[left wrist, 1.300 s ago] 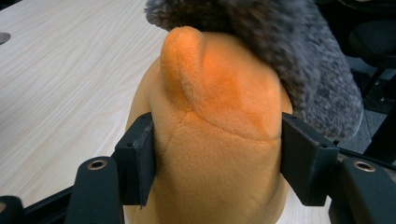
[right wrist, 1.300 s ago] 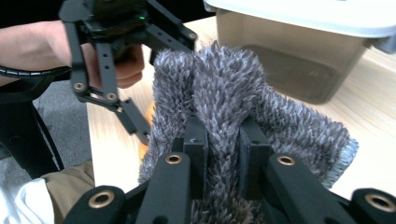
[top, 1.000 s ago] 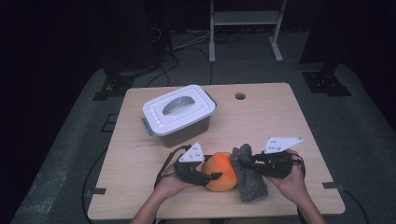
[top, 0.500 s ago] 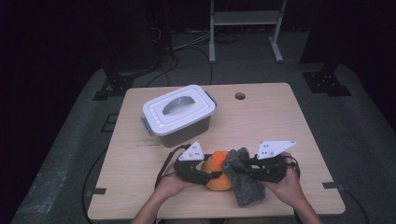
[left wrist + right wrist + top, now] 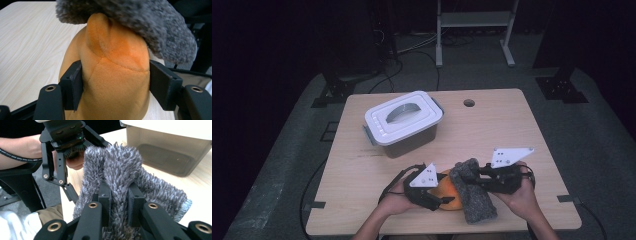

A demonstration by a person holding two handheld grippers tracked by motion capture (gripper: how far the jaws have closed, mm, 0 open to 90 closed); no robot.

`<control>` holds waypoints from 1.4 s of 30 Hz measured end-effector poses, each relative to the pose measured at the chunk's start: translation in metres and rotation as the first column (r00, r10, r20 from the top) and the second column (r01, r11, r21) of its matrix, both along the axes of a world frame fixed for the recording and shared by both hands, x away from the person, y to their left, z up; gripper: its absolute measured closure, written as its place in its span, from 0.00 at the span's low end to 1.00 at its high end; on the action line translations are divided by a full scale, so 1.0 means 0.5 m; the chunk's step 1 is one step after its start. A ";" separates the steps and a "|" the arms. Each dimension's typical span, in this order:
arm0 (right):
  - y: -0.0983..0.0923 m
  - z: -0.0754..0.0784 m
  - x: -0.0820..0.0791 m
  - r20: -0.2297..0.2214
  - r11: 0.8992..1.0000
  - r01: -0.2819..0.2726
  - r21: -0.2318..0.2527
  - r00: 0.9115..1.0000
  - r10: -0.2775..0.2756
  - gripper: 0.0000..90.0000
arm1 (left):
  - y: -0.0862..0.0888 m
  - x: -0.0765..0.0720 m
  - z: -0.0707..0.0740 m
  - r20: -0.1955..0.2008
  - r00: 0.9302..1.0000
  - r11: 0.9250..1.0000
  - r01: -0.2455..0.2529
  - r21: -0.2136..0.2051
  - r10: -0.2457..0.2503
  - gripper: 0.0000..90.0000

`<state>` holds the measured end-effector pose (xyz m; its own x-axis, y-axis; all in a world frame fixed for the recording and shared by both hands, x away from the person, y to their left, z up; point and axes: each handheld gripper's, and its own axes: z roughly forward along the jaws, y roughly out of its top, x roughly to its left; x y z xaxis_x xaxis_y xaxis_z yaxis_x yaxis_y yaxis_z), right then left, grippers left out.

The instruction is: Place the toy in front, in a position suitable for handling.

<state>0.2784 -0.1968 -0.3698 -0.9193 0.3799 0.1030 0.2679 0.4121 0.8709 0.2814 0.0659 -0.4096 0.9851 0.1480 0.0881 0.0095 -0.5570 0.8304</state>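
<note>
High view shows the left gripper (image 5: 443, 199) near the desk's (image 5: 512, 130) front edge, its jaws clasping an orange plush toy (image 5: 115, 75) and just easing wider. The right gripper (image 5: 119, 197) has its jaws pinched tight on a grey fuzzy cloth (image 5: 472, 197) draped over the toy.

left gripper (image 5: 438, 196) half-closed, right gripper (image 5: 472, 176) clamped

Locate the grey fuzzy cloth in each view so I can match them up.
High view: grey fuzzy cloth at bottom centre, draped over the orange plush toy.
Left gripper view: cloth along the top, lying on the plush.
Right gripper view: cloth at centre, pinched in the right gripper.
Shared landmark: the light wooden table.
</note>
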 end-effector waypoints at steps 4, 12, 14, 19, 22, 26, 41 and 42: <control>-0.008 -0.010 0.008 -0.028 1.000 -0.005 0.002 1.000 0.005 0.85 | 0.006 0.001 0.000 -0.007 1.000 1.000 0.020 0.001 -0.020 0.39; -0.033 -0.030 0.023 -0.093 1.000 -0.005 -0.028 0.996 0.002 0.85 | 0.018 0.008 0.000 -0.021 1.000 1.000 0.018 -0.004 -0.018 0.41; -0.040 -0.035 0.026 -0.110 0.999 -0.008 -0.041 0.994 0.004 0.85 | 0.023 0.011 0.000 -0.034 0.999 1.000 0.011 -0.011 -0.011 0.40; -0.043 -0.043 0.029 -0.140 0.998 -0.042 -0.038 0.989 0.037 0.85 | 0.021 0.015 0.003 -0.077 0.997 0.999 -0.001 -0.040 -0.002 0.27; -0.034 -0.042 0.025 -0.153 0.996 -0.087 -0.031 0.985 0.081 0.85 | 0.021 0.013 0.002 -0.073 0.997 0.999 0.012 -0.034 -0.014 0.27; -0.024 -0.030 0.019 -0.139 0.994 -0.107 -0.033 0.985 0.102 0.85 | 0.018 0.005 0.001 -0.051 0.998 0.998 0.046 -0.032 -0.047 0.37; -0.009 -0.022 0.024 -0.132 0.994 -0.109 0.000 0.985 0.108 0.85 | -0.001 -0.017 0.003 0.034 0.991 0.991 0.128 0.035 -0.129 0.44; -0.012 -0.025 0.027 -0.137 0.995 -0.102 0.002 0.985 0.101 0.85 | 0.000 -0.016 0.003 0.033 0.991 0.991 0.127 0.033 -0.128 0.44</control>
<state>0.2918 -0.2028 -0.3821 -0.9305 0.2859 0.2288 0.3408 0.4475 0.8268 0.2733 0.0658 -0.4081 0.9919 0.0180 0.1255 -0.0922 -0.5774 0.8113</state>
